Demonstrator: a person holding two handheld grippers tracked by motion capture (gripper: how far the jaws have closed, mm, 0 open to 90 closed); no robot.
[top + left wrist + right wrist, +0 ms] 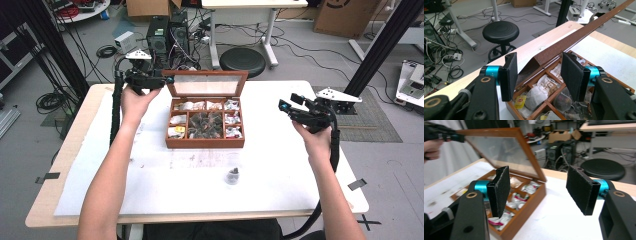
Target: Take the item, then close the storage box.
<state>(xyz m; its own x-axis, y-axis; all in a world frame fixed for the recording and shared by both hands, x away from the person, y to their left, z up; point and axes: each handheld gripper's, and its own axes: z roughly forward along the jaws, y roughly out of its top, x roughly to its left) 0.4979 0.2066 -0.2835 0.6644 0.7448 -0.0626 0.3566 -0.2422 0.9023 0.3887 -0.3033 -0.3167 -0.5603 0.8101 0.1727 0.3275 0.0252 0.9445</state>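
White table [280, 165], one wooden tea box [205, 142], left gripper [167, 79] fingers grasping its lid [210, 75], right gripper [283, 105] fingers released

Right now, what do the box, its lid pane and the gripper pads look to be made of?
Box: looks like brown varnished wood, with a slight sheen. Lid pane: clear glass or plastic, see-through; which one I cannot tell. Left gripper's pads: matte black, rough-textured, probably foam or rubber.
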